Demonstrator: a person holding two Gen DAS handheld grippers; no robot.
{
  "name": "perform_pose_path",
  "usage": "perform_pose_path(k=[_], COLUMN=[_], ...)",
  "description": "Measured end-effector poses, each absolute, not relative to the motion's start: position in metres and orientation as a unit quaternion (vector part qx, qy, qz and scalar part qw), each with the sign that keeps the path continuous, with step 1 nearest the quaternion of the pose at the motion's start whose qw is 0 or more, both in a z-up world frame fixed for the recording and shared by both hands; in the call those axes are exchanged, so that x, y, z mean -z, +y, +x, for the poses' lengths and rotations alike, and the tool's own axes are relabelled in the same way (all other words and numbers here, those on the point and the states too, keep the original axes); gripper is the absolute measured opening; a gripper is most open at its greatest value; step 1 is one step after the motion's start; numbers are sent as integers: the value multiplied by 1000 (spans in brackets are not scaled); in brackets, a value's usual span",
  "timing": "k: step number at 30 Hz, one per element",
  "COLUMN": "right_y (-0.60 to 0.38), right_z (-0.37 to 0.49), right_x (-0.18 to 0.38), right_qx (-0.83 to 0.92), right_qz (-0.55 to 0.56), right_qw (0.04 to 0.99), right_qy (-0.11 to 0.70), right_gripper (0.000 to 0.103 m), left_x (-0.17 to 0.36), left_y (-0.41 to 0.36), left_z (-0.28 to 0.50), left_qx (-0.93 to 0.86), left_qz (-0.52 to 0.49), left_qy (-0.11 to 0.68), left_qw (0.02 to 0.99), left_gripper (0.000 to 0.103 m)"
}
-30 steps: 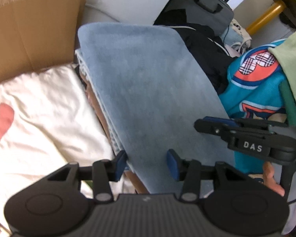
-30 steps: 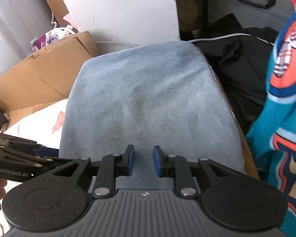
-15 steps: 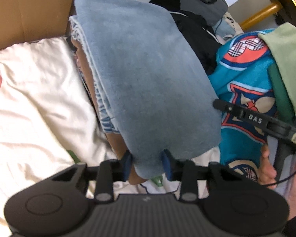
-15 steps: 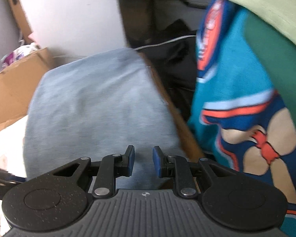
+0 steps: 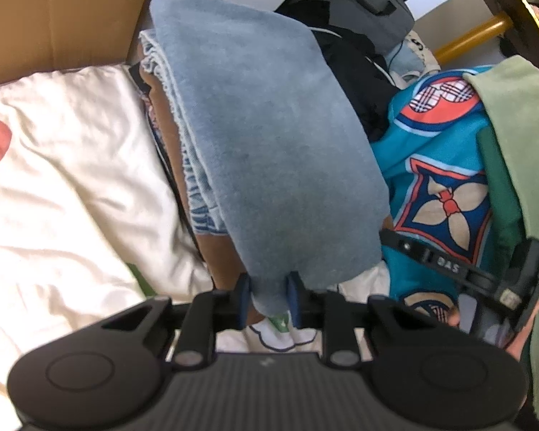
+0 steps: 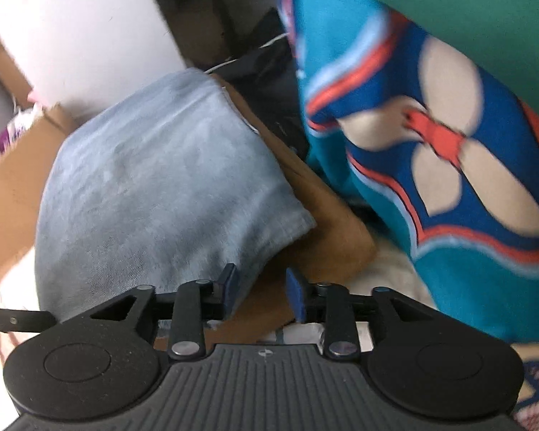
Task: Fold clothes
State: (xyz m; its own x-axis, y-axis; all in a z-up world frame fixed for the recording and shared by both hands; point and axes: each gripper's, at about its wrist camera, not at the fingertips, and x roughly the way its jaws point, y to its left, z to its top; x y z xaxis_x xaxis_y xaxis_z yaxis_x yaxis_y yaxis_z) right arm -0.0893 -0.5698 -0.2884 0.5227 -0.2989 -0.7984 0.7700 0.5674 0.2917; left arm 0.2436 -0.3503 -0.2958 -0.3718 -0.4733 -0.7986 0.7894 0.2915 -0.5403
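My left gripper [image 5: 267, 300] has just been closing its jaws, and they are now clamped on the near corner of the folded blue towel [image 5: 266, 143]. My right gripper [image 6: 261, 292] has just been opening its jaws; they stand apart, the left pad against the towel's edge, brown fabric [image 6: 327, 222] showing in the gap, nothing pinched. In the left view I read "DAS" on the side of the right gripper. The towel tops a stack of folded clothes, beside a white pillow [image 5: 72, 179]. Right of it hangs a teal patterned garment [image 6: 431, 143]. Behind sits a cardboard box [image 5: 54, 18], contents hidden.
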Motion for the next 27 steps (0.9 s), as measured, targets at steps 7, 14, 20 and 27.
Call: perform_pose_path(k=[7, 14, 20, 27], right_y=[-569, -570, -581, -587], right_z=[-113, -120, -118, -112], right_x=[311, 340, 356, 367], right_qx=[318, 293, 276, 233], right_qz=[430, 537, 584, 627], right_qw=[794, 766, 748, 733], right_qy=[289, 199, 153, 122], right_gripper=[60, 64, 68, 67], left_x=[298, 300, 302, 302], left_y=[-351, -351, -349, -346], left_z=[241, 238, 239, 242], left_qx=[575, 571, 572, 589], left_qz=[145, 152, 146, 145], left_qy=[588, 588, 591, 591], left_qw=[550, 552, 551, 532], left_gripper=[23, 22, 22, 22])
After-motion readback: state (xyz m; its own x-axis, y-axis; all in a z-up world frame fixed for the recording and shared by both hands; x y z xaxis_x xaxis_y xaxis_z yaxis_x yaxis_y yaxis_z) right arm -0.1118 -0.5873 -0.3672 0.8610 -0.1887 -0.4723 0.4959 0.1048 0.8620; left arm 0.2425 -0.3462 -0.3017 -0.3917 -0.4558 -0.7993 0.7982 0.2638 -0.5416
